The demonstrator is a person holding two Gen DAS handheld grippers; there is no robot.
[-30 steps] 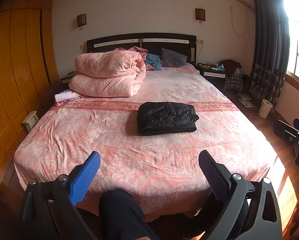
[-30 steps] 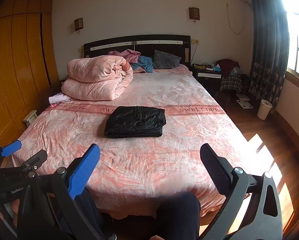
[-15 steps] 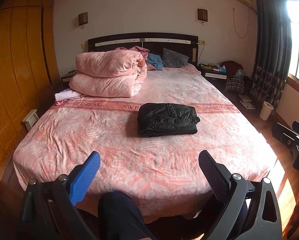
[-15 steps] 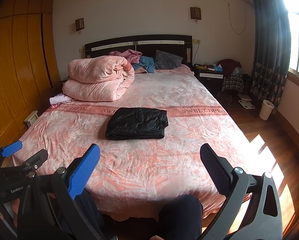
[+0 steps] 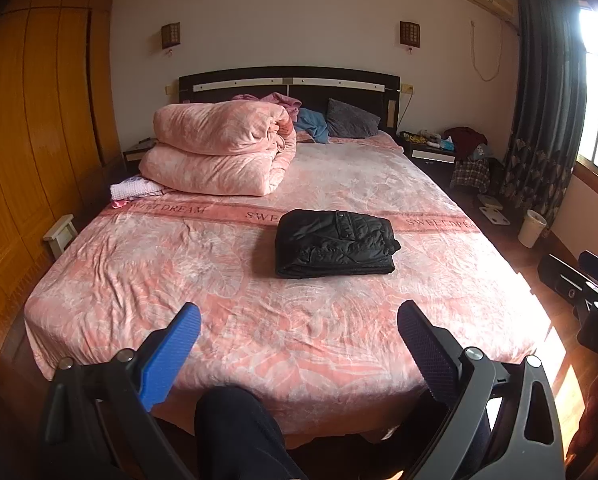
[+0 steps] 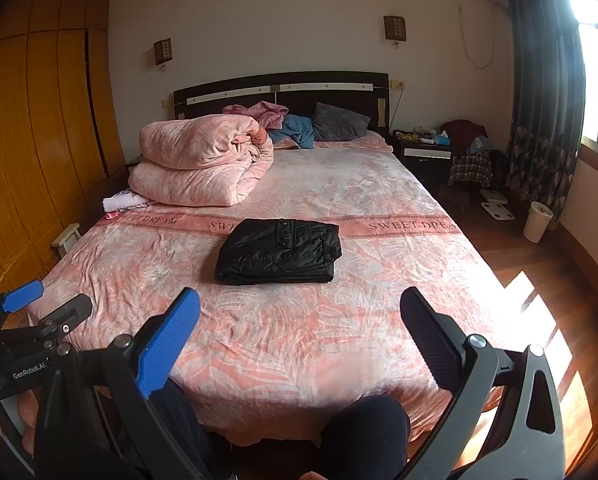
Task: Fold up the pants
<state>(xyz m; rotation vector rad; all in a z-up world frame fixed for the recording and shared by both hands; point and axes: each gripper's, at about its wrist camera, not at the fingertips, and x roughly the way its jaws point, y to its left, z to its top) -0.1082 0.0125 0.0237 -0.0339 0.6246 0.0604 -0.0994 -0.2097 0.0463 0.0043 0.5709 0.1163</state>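
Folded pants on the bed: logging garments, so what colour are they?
Black, slightly shiny; the folded pants show best in the left wrist view.

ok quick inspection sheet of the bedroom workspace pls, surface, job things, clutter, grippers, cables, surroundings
surface: bed under a pink patterned cover, wrinkled.
job's things: black pants lie folded in a compact stack mid-bed, nothing touching them.
clutter: rolled pink duvet, grey pillow and loose clothes by the headboard.
grippers: left gripper and right gripper both open, empty, at the foot of the bed, short of the pants.
cables: a cord hangs on the wall.
surroundings: wooden wardrobe, nightstand, curtain, white bin.
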